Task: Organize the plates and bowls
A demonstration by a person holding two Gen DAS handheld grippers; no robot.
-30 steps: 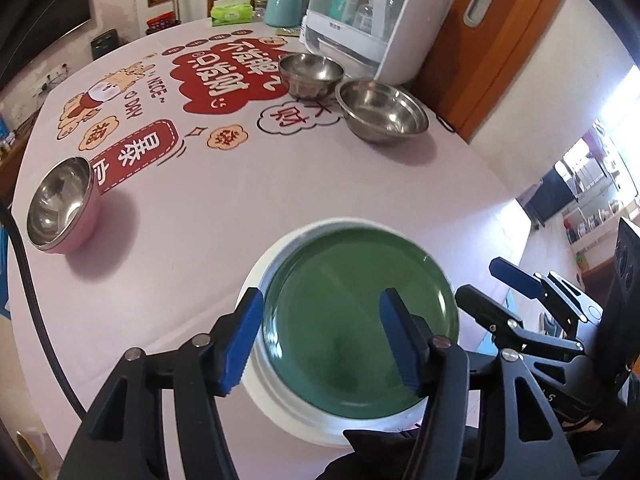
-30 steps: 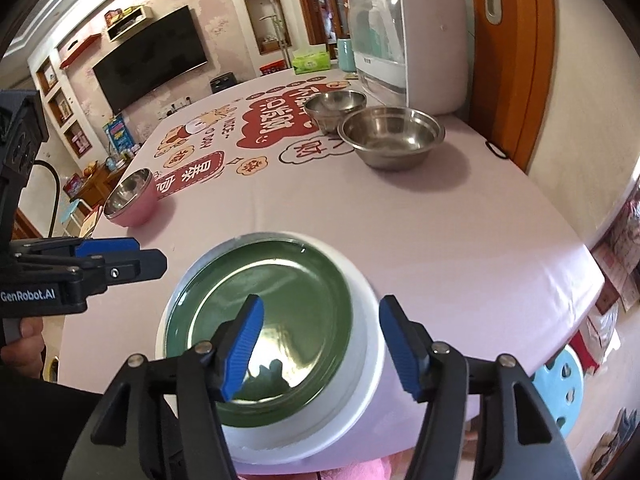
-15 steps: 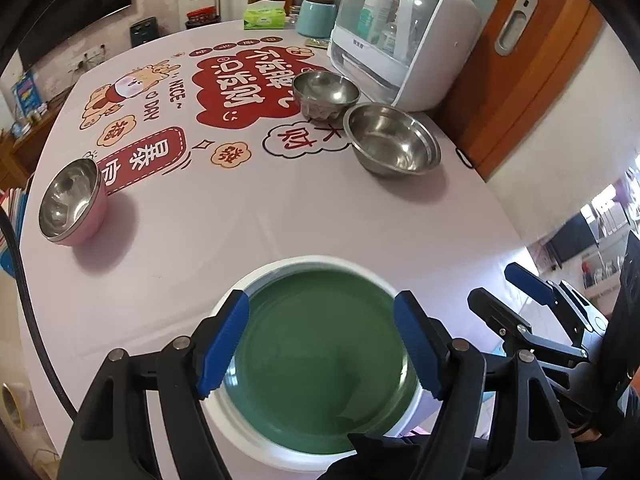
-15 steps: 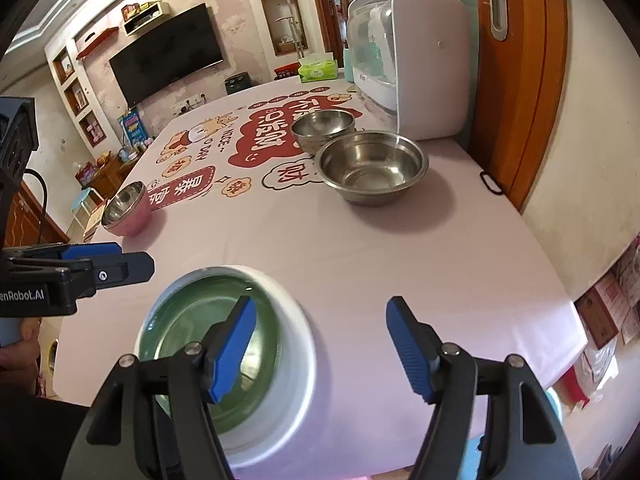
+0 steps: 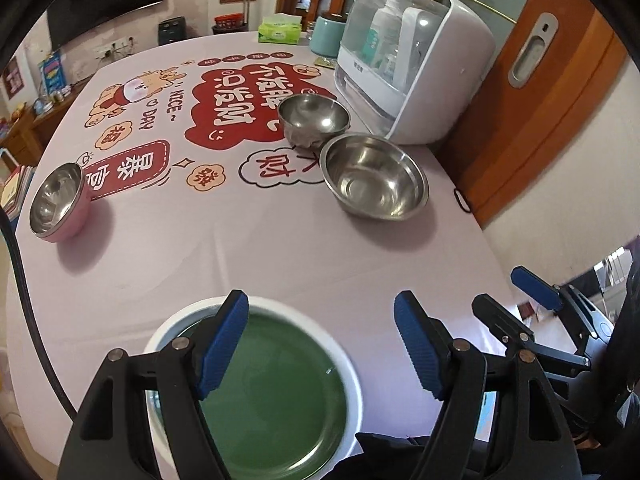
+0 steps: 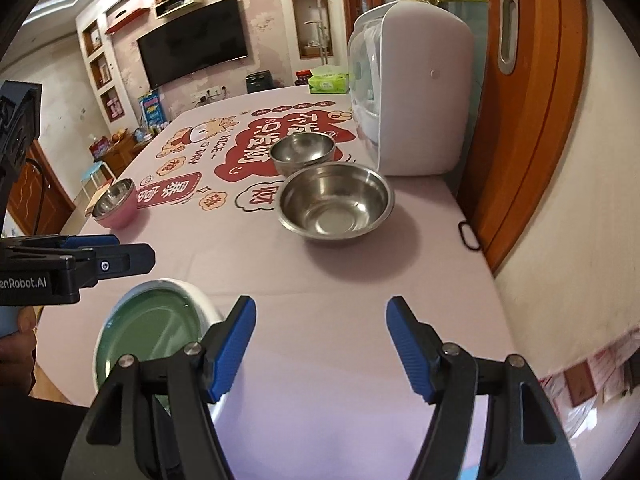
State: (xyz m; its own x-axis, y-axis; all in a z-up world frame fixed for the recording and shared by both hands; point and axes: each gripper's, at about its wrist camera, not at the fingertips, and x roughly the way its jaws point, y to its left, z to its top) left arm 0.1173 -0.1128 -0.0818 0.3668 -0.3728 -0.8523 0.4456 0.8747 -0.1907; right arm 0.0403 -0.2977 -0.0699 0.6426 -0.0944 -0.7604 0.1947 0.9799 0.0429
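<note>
1. A green plate (image 5: pixel 276 404) sits stacked on a white plate (image 5: pixel 352 380) at the near edge of the table, in the lower centre of the left wrist view and the lower left of the right wrist view.
2. The left gripper (image 5: pixel 320 344) hangs over the stack with its blue pads spread apart; the left pad (image 5: pixel 222 344) overlaps the plates' rim in the picture, but nothing is clamped.
3. The right gripper (image 6: pixel 320 344) stands to the right of the plates, its jaws also apart, with only bare tablecloth (image 6: pixel 340 280) between them.
4. A large steel bowl (image 5: pixel 374 178) rests right of centre on the table, with a smaller steel bowl (image 5: pixel 312 118) just behind it, close enough that touching cannot be ruled out.
5. A pink bowl (image 5: pixel 58 208) with a steel lining stands alone at the left edge of the table, well apart from the others.
6. A white appliance with a clear cover (image 5: pixel 408 76) occupies the upper right, just behind the steel bowls.
7. A green tissue box (image 5: pixel 280 32) and a pale blue container (image 5: pixel 328 38) sit at the far end of the table, top centre.
8. A wooden door (image 6: pixel 524 112) fills the right side of the right wrist view; a television (image 6: pixel 192 50) hangs on the far wall at upper left.
9. A hand (image 6: pixel 18 344) at the left edge of the right wrist view grips the left tool.
</note>
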